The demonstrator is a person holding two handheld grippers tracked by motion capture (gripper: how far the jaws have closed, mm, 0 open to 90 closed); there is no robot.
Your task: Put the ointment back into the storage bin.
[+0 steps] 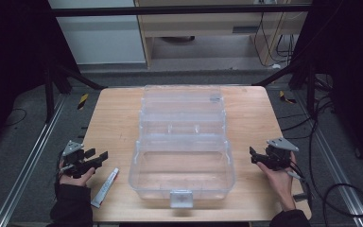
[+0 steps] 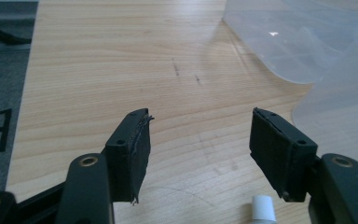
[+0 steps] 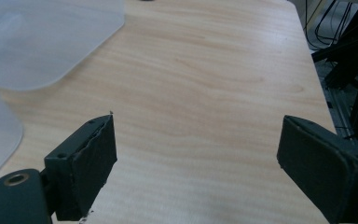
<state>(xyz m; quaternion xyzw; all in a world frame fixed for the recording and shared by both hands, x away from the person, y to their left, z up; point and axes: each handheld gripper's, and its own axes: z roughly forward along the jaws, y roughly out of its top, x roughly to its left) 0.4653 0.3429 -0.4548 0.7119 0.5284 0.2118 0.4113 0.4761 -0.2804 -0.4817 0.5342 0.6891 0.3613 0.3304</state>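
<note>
Jaws on your left gripper [image 2: 199,140] spread moderately, nothing between them, above bare worktop [image 2: 121,60]. Tube [image 1: 105,187] lies just right of it; its white cap [image 2: 263,208] cut off at frame bottom. Right gripper [image 3: 196,158] jaws wide, empty. Clear box [image 1: 182,146] mid-worktop, open; contents hard to make out.

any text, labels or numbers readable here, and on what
"E": a black mark on the grey floor mat left of the table, cut off by the picture's edge, so it may be part of a longer marking.
Tube beside the left tongs: its print is too small and blurred to read.
Clear plastic organiser box: a small sticker on the lid, unreadable.
</note>
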